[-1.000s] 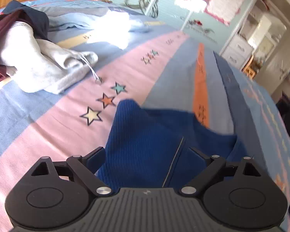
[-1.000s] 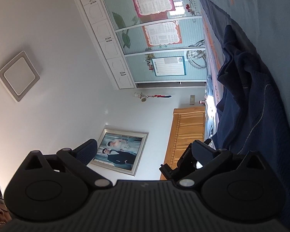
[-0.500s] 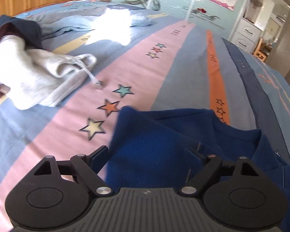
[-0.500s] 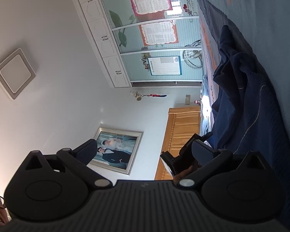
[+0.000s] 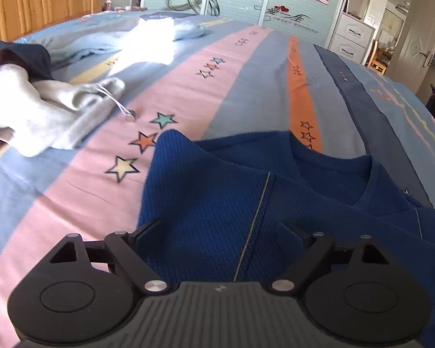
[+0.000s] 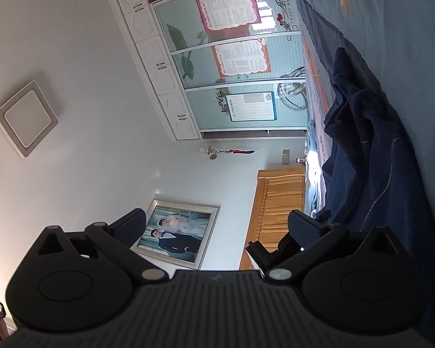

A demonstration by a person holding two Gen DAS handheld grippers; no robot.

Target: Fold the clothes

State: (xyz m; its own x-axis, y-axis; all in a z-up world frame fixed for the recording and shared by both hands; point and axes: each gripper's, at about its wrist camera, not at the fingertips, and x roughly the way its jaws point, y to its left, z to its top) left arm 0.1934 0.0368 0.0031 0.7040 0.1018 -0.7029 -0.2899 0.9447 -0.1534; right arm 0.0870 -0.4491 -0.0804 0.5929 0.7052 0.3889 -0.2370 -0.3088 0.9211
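While the blue shirt (image 5: 217,203) lies spread on the striped bedspread (image 5: 246,87), both grippers stand with their jaws apart.
Blue shirt: a waffle-knit top on the near part of the bed; its neckline points toward the wardrobe side; a pale seam line runs down it between the left fingers; one folded corner rises to a point just beside the printed stars (image 5: 143,142); in the right wrist view it shows as a dark rumpled ridge (image 6: 368,156) along the bed.
Left gripper (image 5: 220,232): tilted down over the shirt; jaws wide apart; shirt fabric lies between and under the fingers, but the pads do not press on it, so nothing is held.
Right gripper (image 6: 217,226): rolled on its side and pointing up toward the wall; jaws spread wide with nothing between them; the far finger sits close to the shirt's edge, whether it touches cannot be told.
Grey garment (image 5: 43,110): crumpled at the left of the bed, well apart from the shirt; its drawstring trails onto the pink stripe.
Dark clothes (image 5: 20,55): bunched behind the grey garment.
Wooden headboard (image 5: 37,0): at the far left of the bed.
Wardrobe (image 6: 232,66): pale sliding doors with posters; beyond the bed.
Framed photograph (image 6: 177,235): on the white wall, beside the headboard.
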